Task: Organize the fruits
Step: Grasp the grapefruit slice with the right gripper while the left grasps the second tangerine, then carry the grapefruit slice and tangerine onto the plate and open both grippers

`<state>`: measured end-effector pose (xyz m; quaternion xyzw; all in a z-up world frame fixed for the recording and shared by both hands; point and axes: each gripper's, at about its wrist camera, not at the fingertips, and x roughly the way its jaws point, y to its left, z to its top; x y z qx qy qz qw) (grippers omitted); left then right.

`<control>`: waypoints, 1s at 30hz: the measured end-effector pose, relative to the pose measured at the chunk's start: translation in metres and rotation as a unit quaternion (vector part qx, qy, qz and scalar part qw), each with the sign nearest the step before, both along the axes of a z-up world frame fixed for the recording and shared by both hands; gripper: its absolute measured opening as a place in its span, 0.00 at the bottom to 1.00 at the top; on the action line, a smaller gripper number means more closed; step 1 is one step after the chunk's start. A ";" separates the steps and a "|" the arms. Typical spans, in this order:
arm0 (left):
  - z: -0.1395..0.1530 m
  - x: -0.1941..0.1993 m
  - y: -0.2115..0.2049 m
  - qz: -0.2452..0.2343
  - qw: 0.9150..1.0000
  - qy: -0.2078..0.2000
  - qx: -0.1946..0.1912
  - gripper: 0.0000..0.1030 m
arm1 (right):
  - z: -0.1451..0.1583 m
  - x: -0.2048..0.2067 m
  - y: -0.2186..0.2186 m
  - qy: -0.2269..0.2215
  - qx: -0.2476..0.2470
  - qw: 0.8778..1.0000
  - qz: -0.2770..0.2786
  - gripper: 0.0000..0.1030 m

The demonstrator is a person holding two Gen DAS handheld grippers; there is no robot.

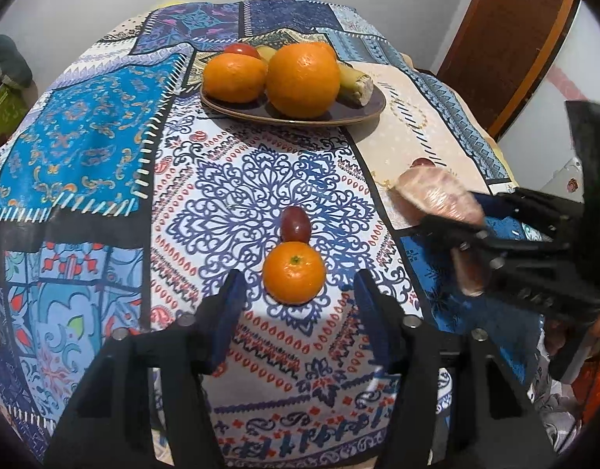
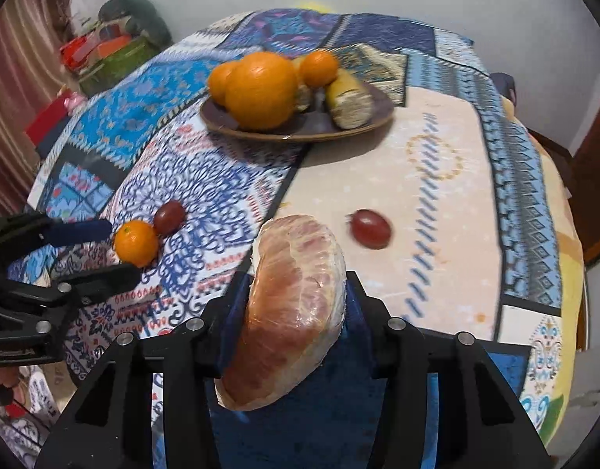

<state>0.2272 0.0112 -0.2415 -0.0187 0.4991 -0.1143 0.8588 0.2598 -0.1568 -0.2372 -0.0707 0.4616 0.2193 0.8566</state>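
Directly ahead of the left gripper (image 1: 296,293), a small orange (image 1: 294,272) is seen on the patterned tablecloth (image 1: 104,164), lying just beyond the blue-padded fingertips and between their lines; the jaws are spread wide and nothing is held. Touching the far side of that orange, a dark red grape (image 1: 295,224) is found, so the path forward past the orange is blocked by it. A second grape (image 2: 369,228) is seen apart on the pale cream patch of the cloth, ahead of the right gripper (image 2: 296,293).

A peeled grapefruit wedge (image 2: 290,312), wrapped in shiny clear film and shaped like a fat crescent, is clamped between the right gripper's pads and is carried above the table's near edge.

At the far side, a brown oval plate (image 1: 354,115) is loaded with three oranges: a large one (image 1: 303,78) in front, a medium one (image 1: 234,77) beside it, and a smaller one (image 2: 318,67) behind. Two cut banana pieces (image 2: 349,103) with dry, rough ends are counted there as well. The orange skins are dimpled and glossy.
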 end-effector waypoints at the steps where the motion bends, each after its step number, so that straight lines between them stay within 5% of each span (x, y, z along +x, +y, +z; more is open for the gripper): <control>1: -0.001 0.001 -0.001 0.000 1.000 0.001 0.000 0.45 | 0.002 0.001 -0.003 0.000 0.004 1.000 -0.003 0.43; 5: -0.006 0.006 -0.001 0.006 1.000 -0.001 0.005 0.33 | 0.012 0.003 -0.012 -0.016 0.007 1.000 -0.011 0.42; 18: 0.028 0.004 0.012 0.018 0.999 -0.047 0.004 0.33 | 0.041 0.010 -0.009 -0.061 0.020 0.998 -0.008 0.41; 30: 0.057 0.049 0.022 0.032 0.996 -0.084 -0.013 0.33 | 0.066 0.043 -0.002 -0.093 0.040 0.995 -0.012 0.41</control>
